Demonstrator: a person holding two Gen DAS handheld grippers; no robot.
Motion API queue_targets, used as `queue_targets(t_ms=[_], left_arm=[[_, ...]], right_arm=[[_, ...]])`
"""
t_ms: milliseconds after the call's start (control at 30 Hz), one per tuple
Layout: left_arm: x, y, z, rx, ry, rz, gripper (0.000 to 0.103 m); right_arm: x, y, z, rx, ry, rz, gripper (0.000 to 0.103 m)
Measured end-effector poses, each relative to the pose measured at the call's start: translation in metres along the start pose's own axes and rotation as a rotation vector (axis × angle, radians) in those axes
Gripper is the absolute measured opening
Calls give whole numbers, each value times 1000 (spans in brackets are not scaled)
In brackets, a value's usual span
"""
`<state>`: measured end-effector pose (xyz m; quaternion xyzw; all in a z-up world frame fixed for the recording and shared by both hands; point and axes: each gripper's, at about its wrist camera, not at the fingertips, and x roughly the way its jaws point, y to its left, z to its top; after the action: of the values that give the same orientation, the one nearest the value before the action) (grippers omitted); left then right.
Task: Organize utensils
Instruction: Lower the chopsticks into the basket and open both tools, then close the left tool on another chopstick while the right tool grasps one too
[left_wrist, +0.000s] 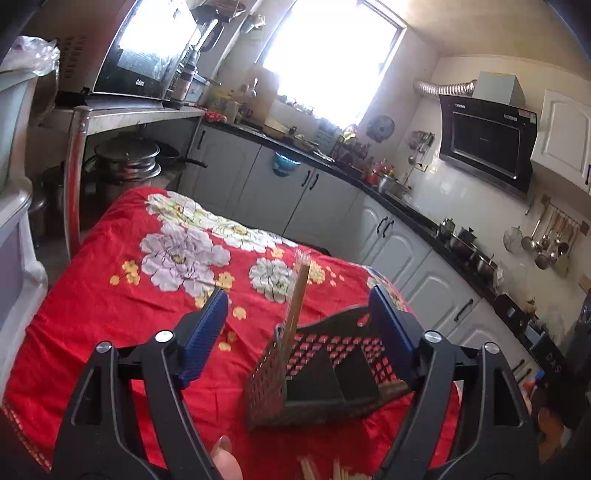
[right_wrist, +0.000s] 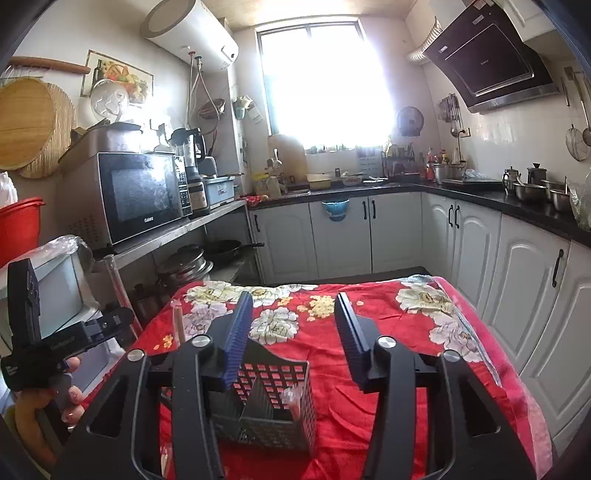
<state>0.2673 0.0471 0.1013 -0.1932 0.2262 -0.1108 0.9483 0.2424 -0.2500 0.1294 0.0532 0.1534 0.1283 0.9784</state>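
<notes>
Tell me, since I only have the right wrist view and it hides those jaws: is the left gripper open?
Observer: Yes. The left gripper is open, its pads pressing on nothing.
Operator: Are any utensils lying outside the caddy?
Observer: Yes. The ends of loose wooden chopsticks show on the red floral cloth, at the bottom edge of the left wrist view, on the near side of the black perforated caddy.

A red cloth (right_wrist: 369, 369) printed with white and yellow flowers covers the bench; the perforated utensil caddy (right_wrist: 266, 417) is black, the cabinet doors (right_wrist: 406, 232) white.
</notes>
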Motion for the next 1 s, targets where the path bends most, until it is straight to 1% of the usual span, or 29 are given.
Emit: queue_targets(t_ms=[67, 133, 333, 533, 733, 1000], left_arm=[[-5, 3, -3, -10, 11, -5, 77], [-12, 3, -7, -14, 19, -12, 83], [-31, 5, -20, -13, 26, -17, 92], [-48, 6, -31, -3, 24, -8, 92], [-61, 9, -41, -1, 22, -6, 92], [-74, 18, -59, -16, 43, 12, 92]], right_arm=[[-4, 0, -2, 3, 6, -1, 48], [-9, 0, -5, 7, 7, -1, 53], [-22, 4, -13, 11, 11, 2, 58], [-41, 11, -23, -3, 11, 2, 63], [-60, 18, -37, -14, 21, 13, 66], [-70, 27, -62, -37, 73, 27, 66]])
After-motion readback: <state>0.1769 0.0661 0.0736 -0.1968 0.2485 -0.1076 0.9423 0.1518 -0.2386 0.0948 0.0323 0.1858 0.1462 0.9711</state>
